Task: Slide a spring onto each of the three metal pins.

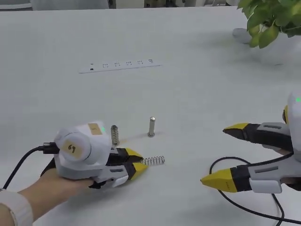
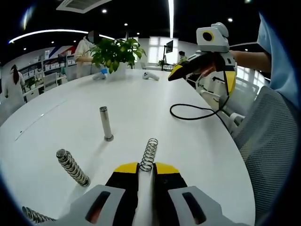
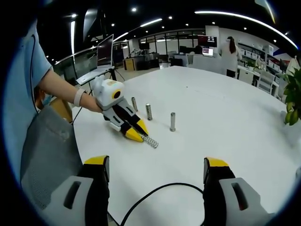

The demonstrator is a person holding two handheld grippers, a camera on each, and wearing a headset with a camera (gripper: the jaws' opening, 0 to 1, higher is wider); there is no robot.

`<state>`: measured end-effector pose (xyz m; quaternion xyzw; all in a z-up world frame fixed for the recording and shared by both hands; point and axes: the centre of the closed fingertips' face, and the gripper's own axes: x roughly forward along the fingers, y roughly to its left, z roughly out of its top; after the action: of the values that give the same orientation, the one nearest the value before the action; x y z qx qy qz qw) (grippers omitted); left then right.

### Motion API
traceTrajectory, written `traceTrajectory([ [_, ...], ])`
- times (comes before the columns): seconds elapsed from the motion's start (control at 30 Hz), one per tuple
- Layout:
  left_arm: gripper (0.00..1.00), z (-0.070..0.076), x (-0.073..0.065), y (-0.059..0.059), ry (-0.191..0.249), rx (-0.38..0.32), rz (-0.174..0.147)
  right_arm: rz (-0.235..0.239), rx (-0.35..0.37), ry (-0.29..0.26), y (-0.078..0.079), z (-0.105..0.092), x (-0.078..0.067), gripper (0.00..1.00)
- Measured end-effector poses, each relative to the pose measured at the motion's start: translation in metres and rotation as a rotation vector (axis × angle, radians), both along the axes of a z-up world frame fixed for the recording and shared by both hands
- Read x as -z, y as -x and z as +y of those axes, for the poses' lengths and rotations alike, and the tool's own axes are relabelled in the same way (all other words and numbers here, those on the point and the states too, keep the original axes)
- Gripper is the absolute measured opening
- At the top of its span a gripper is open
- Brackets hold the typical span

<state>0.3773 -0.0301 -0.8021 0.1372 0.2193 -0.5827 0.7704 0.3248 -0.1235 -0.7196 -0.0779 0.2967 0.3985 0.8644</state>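
Pinching one end of a small silver coil spring, the left gripper has its yellow-tipped fingers pressed onto it, and the rest of the coil lies out along the white tabletop. A bare steel pin stands just beyond, with a spring-covered pin to its left. The right gripper hovers well off to the right, fingers spread, holding nothing. I'm guessing that spring's featherlight and floppy, so a gentle grip nearer mid-coil would steady the free end.

A white table with a potted plant stands in a ceiling-lit open office.
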Motion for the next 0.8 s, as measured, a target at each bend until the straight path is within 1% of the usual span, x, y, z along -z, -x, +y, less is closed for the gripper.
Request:
traceTrajectory([
  [0.1,0.03,0.0,0.0,-0.001,-0.001,-0.002,0.004,0.001,-0.001,-0.003,0.0,0.001,0.0,0.81],
  [0.33,0.02,0.0,0.0,-0.002,-0.002,-0.004,0.002,0.007,-0.004,-0.001,0.002,0.003,0.002,0.8],
  [0.4,0.02,-0.001,-0.001,-0.002,0.002,-0.003,0.006,0.007,-0.005,0.001,0.003,0.003,0.002,0.8],
  [0.73,0.02,0.0,-0.007,-0.002,0.011,-0.003,-0.003,0.012,-0.011,0.0,0.004,0.005,0.003,0.8],
  [0.8,0.02,0.001,-0.01,-0.002,0.013,-0.001,-0.012,0.011,-0.012,0.002,0.004,0.005,0.003,0.79],
])
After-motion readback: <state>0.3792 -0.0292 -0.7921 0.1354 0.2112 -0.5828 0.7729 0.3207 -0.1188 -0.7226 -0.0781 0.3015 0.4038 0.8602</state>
